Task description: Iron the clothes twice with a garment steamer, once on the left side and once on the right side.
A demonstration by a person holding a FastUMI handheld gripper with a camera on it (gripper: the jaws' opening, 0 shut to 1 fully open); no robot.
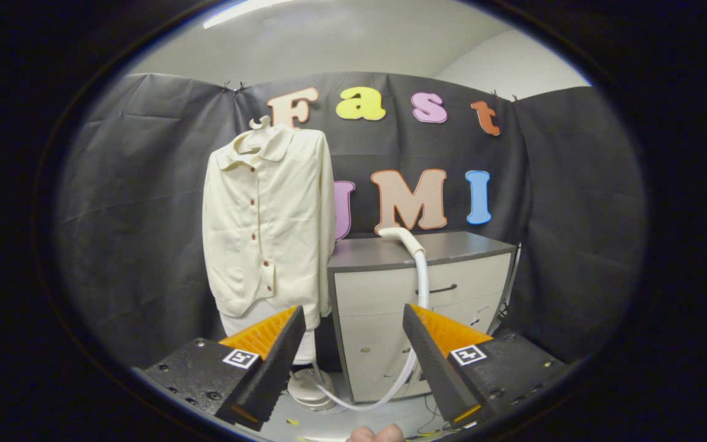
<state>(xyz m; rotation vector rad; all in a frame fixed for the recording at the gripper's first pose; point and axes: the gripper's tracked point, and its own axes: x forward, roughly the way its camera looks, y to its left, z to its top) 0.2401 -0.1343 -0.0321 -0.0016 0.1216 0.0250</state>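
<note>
A staged recording booth: black cloth (132,202) is draping the walls, enclosing a grey cabinet (418,307) and a hung cream shirt (267,227).

Light comes from above: a bright strip lamp (240,12) glares on the ceiling (359,43), nearly blown out. The scene is evenly and moderately lit. The cream shirt (267,221) is the brightest thing, with soft shading in its folds and a darker band along its right edge. The cloth wall (132,202) stays dark and matte, with faint creases catching light. The cabinet (390,288) top shows a dull sheen. Focus is sharp in the middle. Fisheye distortion bends straight lines toward the rim, where the picture dims and softens. The gripper (353,319), fingers apart, is slightly soft up close.
</note>
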